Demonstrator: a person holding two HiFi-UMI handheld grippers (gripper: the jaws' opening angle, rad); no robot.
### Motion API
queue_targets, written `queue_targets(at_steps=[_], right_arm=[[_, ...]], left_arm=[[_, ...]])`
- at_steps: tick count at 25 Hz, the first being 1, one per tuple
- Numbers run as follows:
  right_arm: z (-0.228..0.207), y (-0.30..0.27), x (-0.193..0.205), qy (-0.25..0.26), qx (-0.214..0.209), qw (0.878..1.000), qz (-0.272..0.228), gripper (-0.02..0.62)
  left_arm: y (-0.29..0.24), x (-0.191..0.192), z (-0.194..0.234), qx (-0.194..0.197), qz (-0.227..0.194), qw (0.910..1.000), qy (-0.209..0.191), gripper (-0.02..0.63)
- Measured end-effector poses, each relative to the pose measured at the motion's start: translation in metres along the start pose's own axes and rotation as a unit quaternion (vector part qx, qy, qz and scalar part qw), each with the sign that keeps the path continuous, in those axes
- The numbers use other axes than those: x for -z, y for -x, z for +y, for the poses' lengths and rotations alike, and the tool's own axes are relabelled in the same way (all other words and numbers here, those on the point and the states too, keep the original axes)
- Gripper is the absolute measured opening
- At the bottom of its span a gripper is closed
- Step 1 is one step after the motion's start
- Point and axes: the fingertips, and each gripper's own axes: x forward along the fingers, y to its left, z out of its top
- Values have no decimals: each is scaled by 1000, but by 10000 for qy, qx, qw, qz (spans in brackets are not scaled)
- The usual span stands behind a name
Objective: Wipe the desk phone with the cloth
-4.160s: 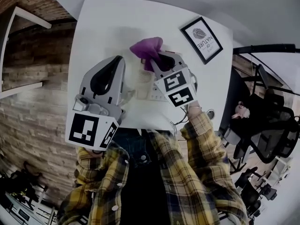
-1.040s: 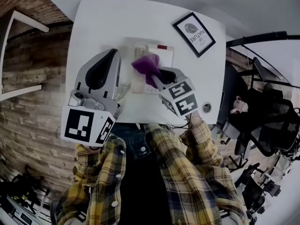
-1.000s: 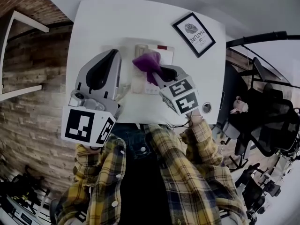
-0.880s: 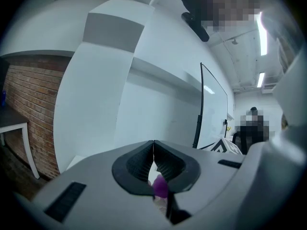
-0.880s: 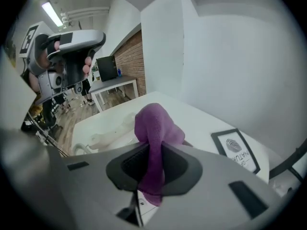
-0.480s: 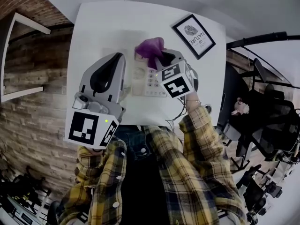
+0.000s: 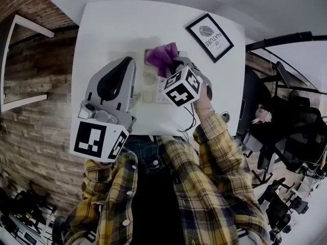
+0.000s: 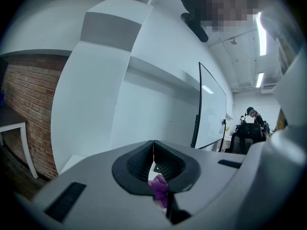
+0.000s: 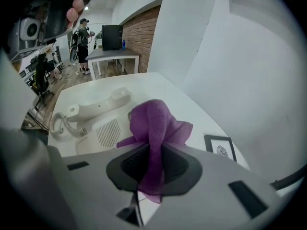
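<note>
Right tongs clamp the cloth, left tongs closed on nothing alongside; we'd press the bunch flat on the phone just ahead, sweeping lightly, avoiding the handset.

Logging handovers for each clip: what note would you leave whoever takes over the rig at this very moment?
Left tool: shut, empty, held up left of the desk phone.
Right tool: shut on the purple cloth, bunched over the phone's far end; contact unclear.
Phone lies on the white table, handset cradled.
Done: cloth gripped and brought to the phone.
Left: wiping; how much is already wiped cannot be told.
</note>
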Motion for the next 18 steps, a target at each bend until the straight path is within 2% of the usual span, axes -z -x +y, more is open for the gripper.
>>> queue_targets(at_steps=[18], right_arm=[[56, 17, 34, -134, -515, 9986, 61, 63]], left_arm=[[1, -1, -9, 112, -31, 9999, 2, 15]])
